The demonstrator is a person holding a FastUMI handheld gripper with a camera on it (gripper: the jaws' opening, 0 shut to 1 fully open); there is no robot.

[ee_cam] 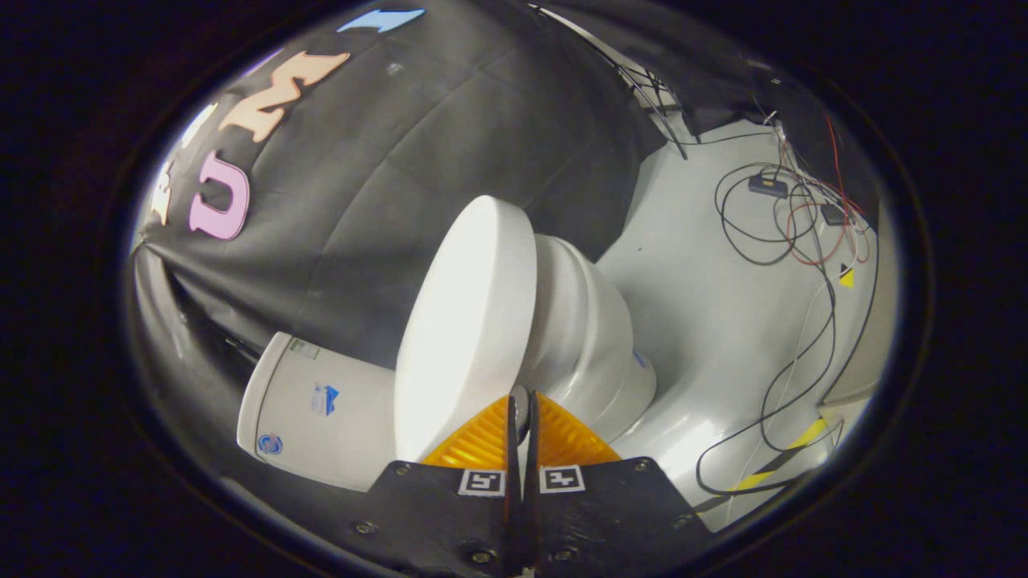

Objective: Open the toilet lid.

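Note:
The white toilet lies tilted in my gripper view. Its oval lid [466,321] faces me and rests close against the bowl [594,345]. The tank [313,409] with small stickers sits behind the lid, against the black cloth wall. My gripper [522,399] is shut, its fingers pressed together with only a thin slit between them. The fingertips [491,429] reach the lid's front rim, right at the seam between lid and bowl. A small grey spot shows between the tips; I cannot tell what it is.
A pale grey floor [707,321] spreads beyond the bowl. Loose black and red cables [795,233] and small black boxes lie on it near the far wall. Yellow-black tape [795,449] marks the floor beside the cables.

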